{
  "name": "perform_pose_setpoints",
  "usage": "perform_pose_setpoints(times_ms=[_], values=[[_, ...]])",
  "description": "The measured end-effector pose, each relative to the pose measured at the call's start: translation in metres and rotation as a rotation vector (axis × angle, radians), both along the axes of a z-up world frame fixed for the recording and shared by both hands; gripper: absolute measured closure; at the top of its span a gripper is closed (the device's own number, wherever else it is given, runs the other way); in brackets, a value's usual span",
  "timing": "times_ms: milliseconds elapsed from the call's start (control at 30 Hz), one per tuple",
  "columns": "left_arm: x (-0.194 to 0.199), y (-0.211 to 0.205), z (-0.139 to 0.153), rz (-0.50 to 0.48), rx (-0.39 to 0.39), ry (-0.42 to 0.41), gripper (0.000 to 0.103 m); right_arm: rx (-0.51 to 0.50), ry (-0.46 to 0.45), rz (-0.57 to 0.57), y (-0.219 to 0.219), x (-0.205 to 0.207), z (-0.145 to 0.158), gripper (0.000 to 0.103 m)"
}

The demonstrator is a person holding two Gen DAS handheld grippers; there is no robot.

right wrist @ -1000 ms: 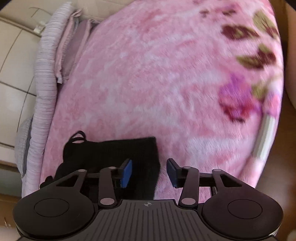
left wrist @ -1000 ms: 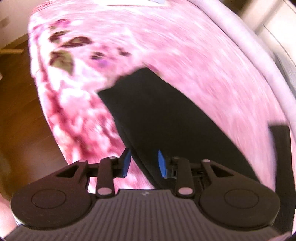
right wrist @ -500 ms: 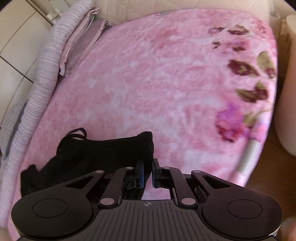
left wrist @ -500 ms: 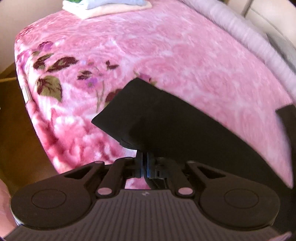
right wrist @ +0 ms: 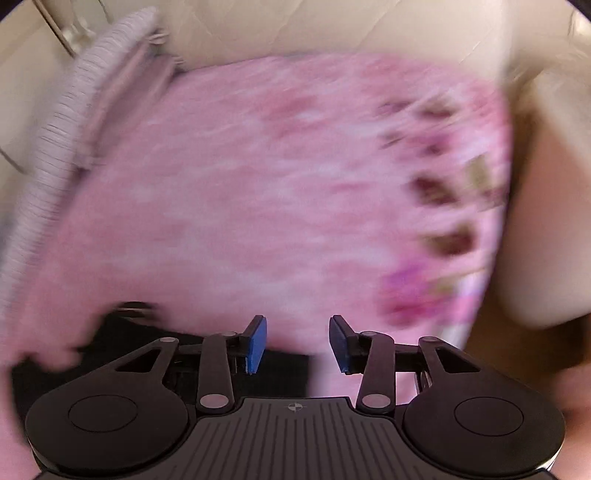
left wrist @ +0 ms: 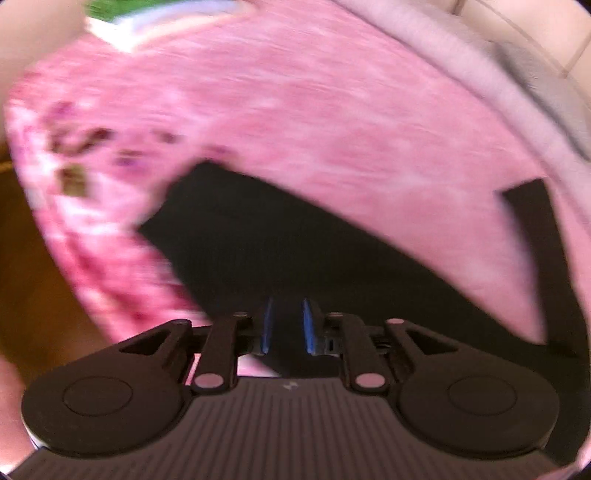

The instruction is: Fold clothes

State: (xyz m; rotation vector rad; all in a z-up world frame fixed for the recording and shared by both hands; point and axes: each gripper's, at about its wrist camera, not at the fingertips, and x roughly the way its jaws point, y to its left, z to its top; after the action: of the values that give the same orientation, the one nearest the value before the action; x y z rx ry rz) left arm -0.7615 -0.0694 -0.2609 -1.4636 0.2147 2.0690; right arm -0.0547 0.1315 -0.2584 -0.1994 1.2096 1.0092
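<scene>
A black garment (left wrist: 280, 240) lies flat on the pink floral blanket (left wrist: 314, 110). In the left wrist view my left gripper (left wrist: 287, 325) is open, its blue pads a small gap apart right over the garment's near edge, holding nothing. In the right wrist view my right gripper (right wrist: 298, 343) is open and empty above the blanket (right wrist: 258, 184). The garment (right wrist: 280, 369) shows low and to the left under its left finger. Both views are blurred by motion.
A lilac ribbed bolster (right wrist: 62, 122) and a cream padded headboard (right wrist: 332, 29) border the bed. A stack of folded clothes (left wrist: 147, 22) lies at the far end. Brown wooden floor (left wrist: 26, 266) lies beyond the blanket's left edge.
Both grippers were shut on the garment's edge half a second ago and have now opened and let it go. The right gripper has pulled back and tilted up.
</scene>
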Motion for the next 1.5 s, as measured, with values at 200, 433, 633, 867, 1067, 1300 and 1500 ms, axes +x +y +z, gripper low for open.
perform_pose_setpoints(times_ms=[200,433,633,867,1067,1300,1500], values=[[-0.005,0.106,-0.031,-0.107,0.147,-0.188,0.082,0.021,0.149,0.058,0.034,-0.053,-0.027,0.061],[-0.030,0.228,-0.085,-0.080,0.269,-0.463,0.082,0.021,0.164,-0.040,0.048,-0.092,-0.039,0.061],[-0.036,0.297,-0.112,-0.045,0.354,-0.571,0.083,0.031,0.143,-0.132,0.040,-0.118,-0.035,0.061],[-0.034,0.338,-0.131,-0.071,0.395,-0.603,0.082,0.004,0.139,-0.172,0.029,-0.131,-0.040,0.061],[-0.035,0.341,-0.105,-0.115,0.494,-0.501,0.101,-0.011,0.149,-0.166,0.038,-0.128,-0.045,0.061],[0.022,0.284,0.083,-0.609,0.741,0.062,0.101,-0.020,0.181,-0.120,0.061,-0.126,-0.047,0.061],[0.088,0.267,0.035,-0.819,0.320,0.000,0.088,-0.047,0.209,-0.058,0.076,-0.132,-0.054,0.061]])
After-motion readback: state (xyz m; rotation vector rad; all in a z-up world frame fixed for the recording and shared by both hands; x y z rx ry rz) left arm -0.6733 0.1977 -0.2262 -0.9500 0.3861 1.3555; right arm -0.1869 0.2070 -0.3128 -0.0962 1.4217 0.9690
